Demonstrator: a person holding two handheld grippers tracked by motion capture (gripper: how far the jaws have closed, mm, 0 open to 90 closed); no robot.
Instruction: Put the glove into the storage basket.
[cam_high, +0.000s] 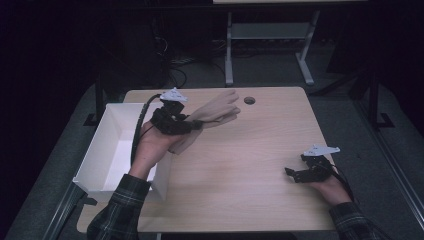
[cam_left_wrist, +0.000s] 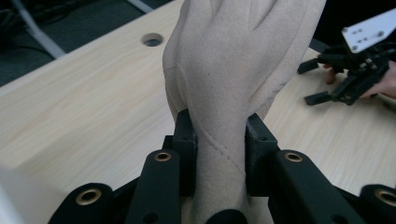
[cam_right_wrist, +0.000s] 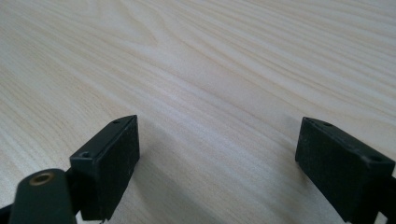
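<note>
My left claw (cam_high: 192, 125), raised and pointing toward two o'clock, clamps the beige glove (cam_high: 215, 114); my right claw (cam_high: 292, 174) rests gaping on the table (cam_high: 240, 170).

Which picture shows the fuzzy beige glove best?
The high view: the whole beige glove shows, held up over the table by the left gripper. The left gripper view shows it close, cropped, pinched between the jaws. The right gripper view looks at bare tabletop.

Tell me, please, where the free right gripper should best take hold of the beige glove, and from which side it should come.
Probably at the glove's finger end, which hangs free over the table, away from the left gripper that pinches its other end. The open right gripper could come from the table's right side, jaws across the flat fingers; the cloth is soft and limp.
</note>
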